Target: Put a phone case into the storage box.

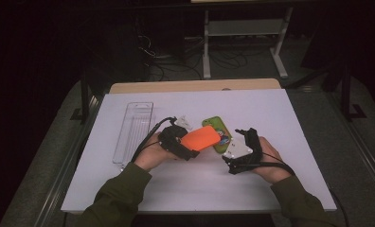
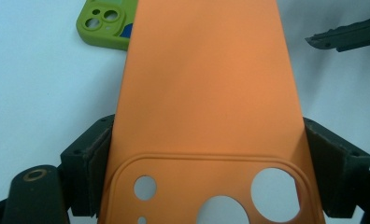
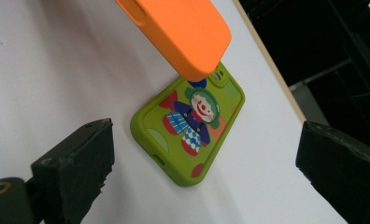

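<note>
White table [image 1: 129,189]: left tongs [image 1: 188,142] clamped on orange case [image 1: 200,138]; right tongs [image 1: 242,137] wide open, empty, near green case [image 3: 188,135].

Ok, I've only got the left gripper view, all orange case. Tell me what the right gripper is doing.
Observer: The right gripper is open and holds nothing; in its own view its fingers stand wide apart either side of the green phone case.
Operator: Say what's on that green case.
Observer: A clown picture; the case lies flat on the white table.
Operator: Now tell me where my orange case sits relative to it.
Observer: The orange phone case, clamped in the left gripper, hangs above the green one's camera end, covering part of it in the high view.
Operator: Report anything to the left.
Observer: A clear plastic tray lies on the table beyond the left hand.
</note>
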### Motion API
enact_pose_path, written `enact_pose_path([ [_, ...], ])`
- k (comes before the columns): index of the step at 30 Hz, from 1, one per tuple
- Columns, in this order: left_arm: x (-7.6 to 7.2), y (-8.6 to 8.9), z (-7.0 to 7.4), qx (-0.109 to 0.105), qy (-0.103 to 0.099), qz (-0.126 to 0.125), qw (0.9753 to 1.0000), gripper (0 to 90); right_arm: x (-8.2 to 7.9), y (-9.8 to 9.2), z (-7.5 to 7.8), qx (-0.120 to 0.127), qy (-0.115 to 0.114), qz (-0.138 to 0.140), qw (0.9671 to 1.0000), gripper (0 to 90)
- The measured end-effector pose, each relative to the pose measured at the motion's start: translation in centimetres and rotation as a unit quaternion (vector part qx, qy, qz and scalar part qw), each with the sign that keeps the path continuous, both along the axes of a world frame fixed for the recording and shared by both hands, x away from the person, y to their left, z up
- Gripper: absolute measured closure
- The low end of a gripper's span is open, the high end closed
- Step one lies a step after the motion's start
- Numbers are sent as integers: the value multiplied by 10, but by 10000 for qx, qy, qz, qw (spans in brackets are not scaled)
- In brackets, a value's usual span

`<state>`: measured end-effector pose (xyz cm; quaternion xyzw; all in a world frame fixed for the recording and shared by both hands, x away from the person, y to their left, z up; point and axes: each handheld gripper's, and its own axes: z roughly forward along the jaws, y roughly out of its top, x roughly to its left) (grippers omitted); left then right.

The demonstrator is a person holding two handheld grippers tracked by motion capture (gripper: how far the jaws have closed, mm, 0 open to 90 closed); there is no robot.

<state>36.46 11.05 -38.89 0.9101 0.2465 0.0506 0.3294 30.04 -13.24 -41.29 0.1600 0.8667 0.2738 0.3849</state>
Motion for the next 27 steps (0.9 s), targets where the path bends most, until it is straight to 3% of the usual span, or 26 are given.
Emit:
enact_pose_path([
  [9, 0, 0, 0, 30, -20, -24, 10000, 158, -4, 5, -2, -205, -241, 88, 9995, 31],
  [11, 0, 0, 1, 19, -18, -13, 10000, 158, -4, 5, -2, -446, -348, 183, 9982, 31],
  [13, 0, -1, 1, 17, -14, -20, 10000, 158, -5, 8, -4, -406, -411, 149, 9982, 30],
  [17, -1, -2, 0, -41, 35, 49, 10000, 158, -7, 11, -4, -559, -631, 211, 9962, 30],
  [18, -1, -2, 0, -40, 30, 54, 10000, 158, -7, 11, -3, -727, -717, 296, 9943, 30],
  [20, -1, -2, 0, -42, 26, 45, 10000, 158, -8, 14, -5, -711, -780, 288, 9940, 30],
  [21, 0, -1, 0, 16, 16, -1, 10000, 158, -7, 14, -4, -879, -862, 367, 9917, 30],
  [22, 1, -1, 1, 70, 14, -41, 10000, 158, -8, 16, -5, -835, -882, 371, 9919, 30],
  [23, 2, 0, 1, 135, 6, -100, 9999, 158, -8, 17, -5, -974, -938, 413, 9900, 30],
  [24, 2, 0, 1, 125, 0, -89, 9999, 158, -8, 18, -6, -932, -1006, 393, 9898, 30],
  [27, 3, 0, 2, 115, 16, -77, 9999, 158, -9, 22, -6, -1108, -1228, 498, 9850, 30],
])
